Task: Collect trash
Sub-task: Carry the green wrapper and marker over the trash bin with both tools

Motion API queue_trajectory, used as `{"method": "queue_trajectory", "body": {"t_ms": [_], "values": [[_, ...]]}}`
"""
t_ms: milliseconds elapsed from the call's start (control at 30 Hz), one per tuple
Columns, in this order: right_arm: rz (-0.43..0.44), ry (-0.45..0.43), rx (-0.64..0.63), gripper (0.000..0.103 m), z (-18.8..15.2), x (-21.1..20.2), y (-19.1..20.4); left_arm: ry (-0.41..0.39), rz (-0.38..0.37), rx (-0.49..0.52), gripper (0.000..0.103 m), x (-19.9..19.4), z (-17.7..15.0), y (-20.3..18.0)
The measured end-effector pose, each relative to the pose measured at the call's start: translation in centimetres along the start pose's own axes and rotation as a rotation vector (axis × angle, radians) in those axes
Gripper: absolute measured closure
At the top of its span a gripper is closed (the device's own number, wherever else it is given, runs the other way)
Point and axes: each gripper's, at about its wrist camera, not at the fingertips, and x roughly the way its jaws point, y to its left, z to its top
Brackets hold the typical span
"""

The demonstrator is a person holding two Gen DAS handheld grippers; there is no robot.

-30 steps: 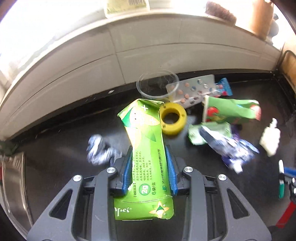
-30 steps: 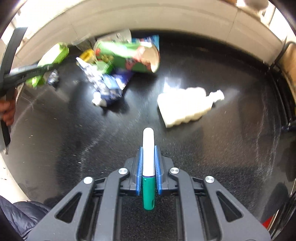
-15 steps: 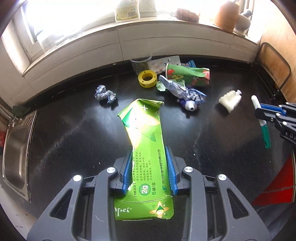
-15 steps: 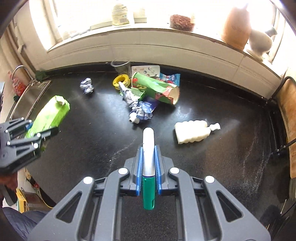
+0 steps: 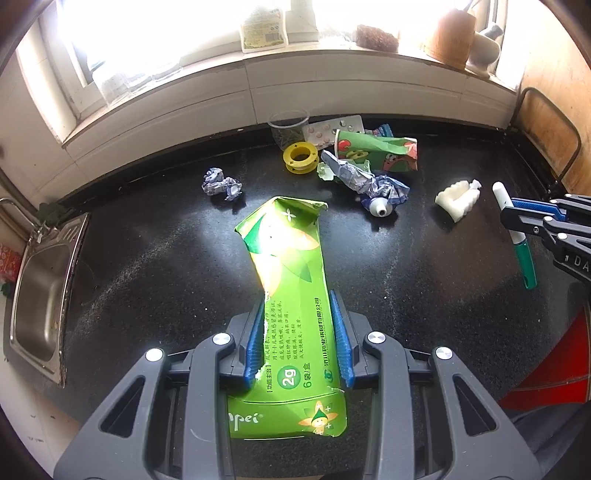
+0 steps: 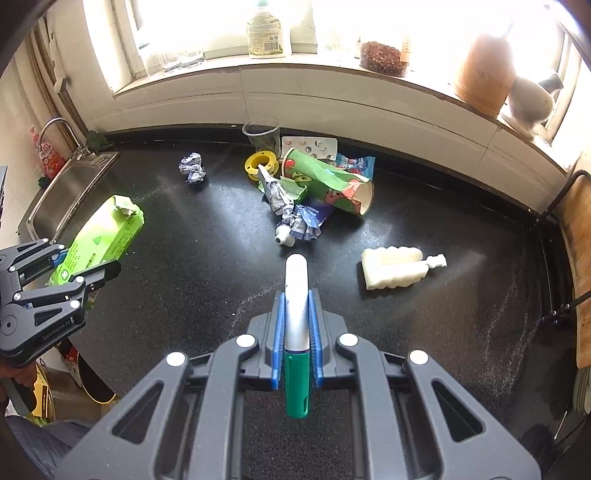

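Note:
My left gripper (image 5: 297, 314) is shut on a flattened green box (image 5: 288, 280) and holds it high above the black counter (image 5: 147, 258); it also shows in the right wrist view (image 6: 99, 236). My right gripper (image 6: 295, 306) is shut on a white and green marker (image 6: 296, 332), also seen in the left wrist view (image 5: 513, 236). On the counter lie a crumpled paper ball (image 6: 192, 168), a yellow tape spool (image 6: 260, 166), a squeezed tube (image 6: 291, 218), a green paper cup (image 6: 328, 181), a pill blister (image 6: 310, 146) and a white squashed bottle (image 6: 397, 266).
A steel sink (image 5: 40, 288) is set in the counter's left end. A clear plastic cup (image 6: 262, 134) stands by the back wall. The windowsill holds a bottle (image 6: 267, 31), a jar (image 6: 384, 55) and pots. A red object (image 5: 554, 373) lies below the counter's front edge.
Both grippers have pulled back and risen away from the trash pile, each still gripping its item. The counter and sink have come into fuller view.

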Motion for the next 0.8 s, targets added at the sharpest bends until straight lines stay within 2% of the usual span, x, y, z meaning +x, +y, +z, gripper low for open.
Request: {"method": "queue_trajectory", "body": {"t_ms": [200,400,600,800], "values": [[0.059,-0.025,-0.081,0.089,2.1,0.1,3.1,-0.049,0.046,-0.083,0.07,-2.4,-0.7,2.6],[0.183,-0.043,-0.22,0.089,4.2,0.7,9.9,-0.079,0.139,-0.201,0.07,-5.3,-3.7,7.1],[0.355,-0.018,-0.426,0.089,4.4,1.5,21.1,-0.057,0.26,-0.405,0.07,-8.3,-10.8,12.8],[0.552,0.072,-0.644,0.089,0.8,2.5,34.2,0.009,0.376,-0.656,0.07,-10.3,-21.7,18.0]]}}
